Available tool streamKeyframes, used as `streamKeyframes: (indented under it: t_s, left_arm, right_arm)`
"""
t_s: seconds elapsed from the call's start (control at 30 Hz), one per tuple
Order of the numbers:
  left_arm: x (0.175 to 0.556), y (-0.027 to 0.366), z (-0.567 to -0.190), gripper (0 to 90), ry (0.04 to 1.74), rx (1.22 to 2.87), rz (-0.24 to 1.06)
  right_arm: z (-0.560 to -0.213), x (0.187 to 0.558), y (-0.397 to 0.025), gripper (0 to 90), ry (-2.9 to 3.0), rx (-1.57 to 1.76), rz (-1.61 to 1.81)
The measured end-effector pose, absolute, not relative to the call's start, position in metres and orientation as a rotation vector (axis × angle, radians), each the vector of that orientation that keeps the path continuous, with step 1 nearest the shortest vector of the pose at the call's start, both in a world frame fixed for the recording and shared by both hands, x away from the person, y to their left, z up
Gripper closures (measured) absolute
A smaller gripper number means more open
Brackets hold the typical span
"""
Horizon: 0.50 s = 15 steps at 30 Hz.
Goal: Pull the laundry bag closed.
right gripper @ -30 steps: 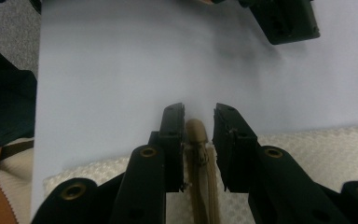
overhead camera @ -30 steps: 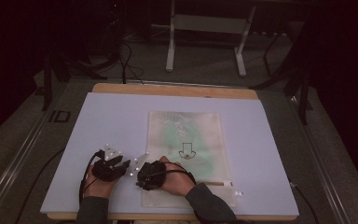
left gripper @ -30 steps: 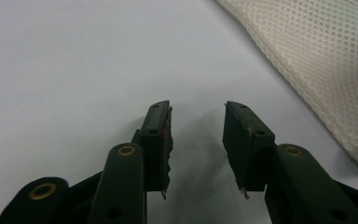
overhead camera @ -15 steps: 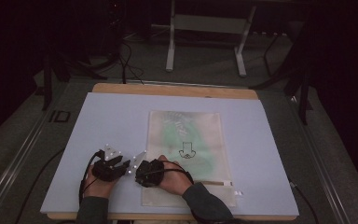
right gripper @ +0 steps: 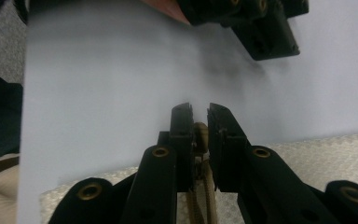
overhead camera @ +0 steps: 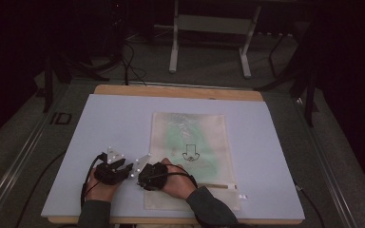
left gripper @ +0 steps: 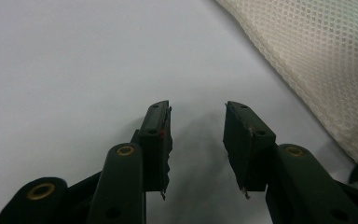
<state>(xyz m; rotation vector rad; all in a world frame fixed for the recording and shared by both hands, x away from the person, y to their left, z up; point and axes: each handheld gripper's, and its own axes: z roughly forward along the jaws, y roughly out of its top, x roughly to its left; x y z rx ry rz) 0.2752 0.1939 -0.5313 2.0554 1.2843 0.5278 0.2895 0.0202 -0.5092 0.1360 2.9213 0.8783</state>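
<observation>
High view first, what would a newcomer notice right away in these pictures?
A pale mesh bag lies flat in the middle of the light table, with a small black drawing on it. At its near left edge the right gripper pinches the bag's zipper pull, while the left gripper hovers open over bare table just beside it.

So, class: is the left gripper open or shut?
Open. The left gripper has a clear gap between its jaws, with bare table showing through and nothing held.
</observation>
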Motion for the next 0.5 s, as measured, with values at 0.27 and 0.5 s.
streamKeyframes:
  t_s: [0.27,0.5]
  left_arm:
    - [0.275,0.194,-0.531,60.6,1.279,2.052,0.52]
    - [0.273,0.193,-0.529,60.7,1.262,2.035,0.486]
  right_arm:
    - [-0.499,0.286,0.007,81.0,2.902,0.133,0.921]
    - [-0.499,0.285,-0.008,80.9,2.913,0.144,0.911]
